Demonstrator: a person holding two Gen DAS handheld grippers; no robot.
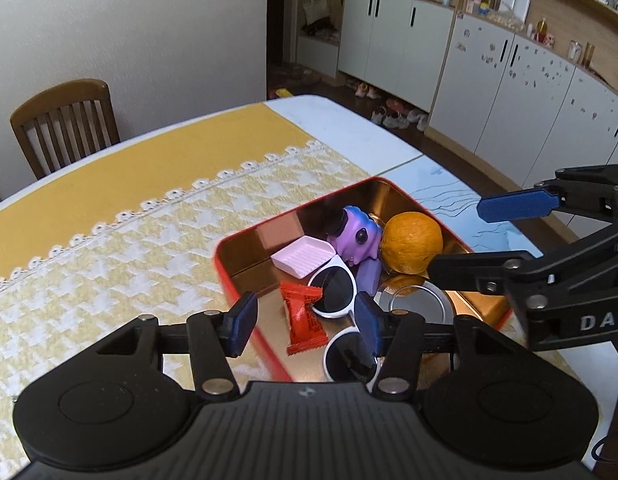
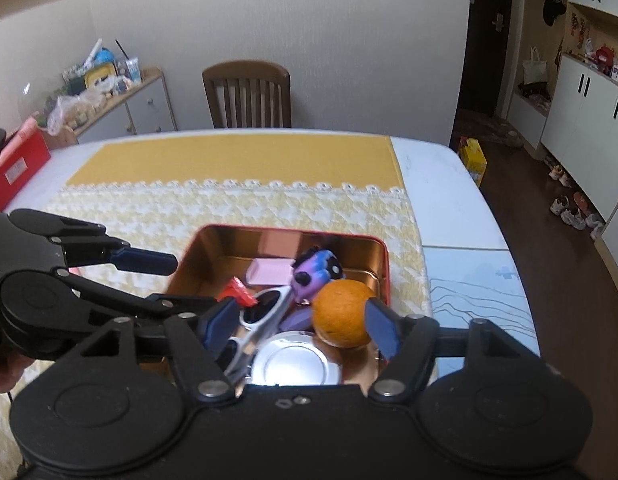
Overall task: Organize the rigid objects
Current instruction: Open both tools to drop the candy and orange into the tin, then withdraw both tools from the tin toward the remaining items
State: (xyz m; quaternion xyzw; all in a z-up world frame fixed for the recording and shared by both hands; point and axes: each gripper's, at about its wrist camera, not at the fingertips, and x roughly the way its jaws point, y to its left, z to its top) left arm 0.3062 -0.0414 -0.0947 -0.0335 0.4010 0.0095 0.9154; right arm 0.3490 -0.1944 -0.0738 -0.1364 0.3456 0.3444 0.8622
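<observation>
A red tin (image 1: 225, 272) with a gold inside sits on the yellow patterned mat. In it lie a pink ribbed tray (image 1: 303, 258), a purple toy figure (image 1: 355, 236), an orange ball (image 1: 411, 242), white sunglasses (image 1: 333, 292), a red wrapped snack (image 1: 299, 312) and a round silver lid (image 1: 417, 304). My left gripper (image 1: 305, 320) hovers open over the tin's near-left part, above the snack and sunglasses. My right gripper (image 2: 301, 326) is open over the tin (image 2: 285, 229), its right pad close beside the orange ball (image 2: 341, 312). Neither holds anything.
A wooden chair (image 2: 247, 96) stands at the table's far side. A red box (image 2: 17, 164) lies at the table's far left. The table edge (image 2: 505, 240) drops to the floor on the right, with white cabinets (image 1: 393, 40) beyond.
</observation>
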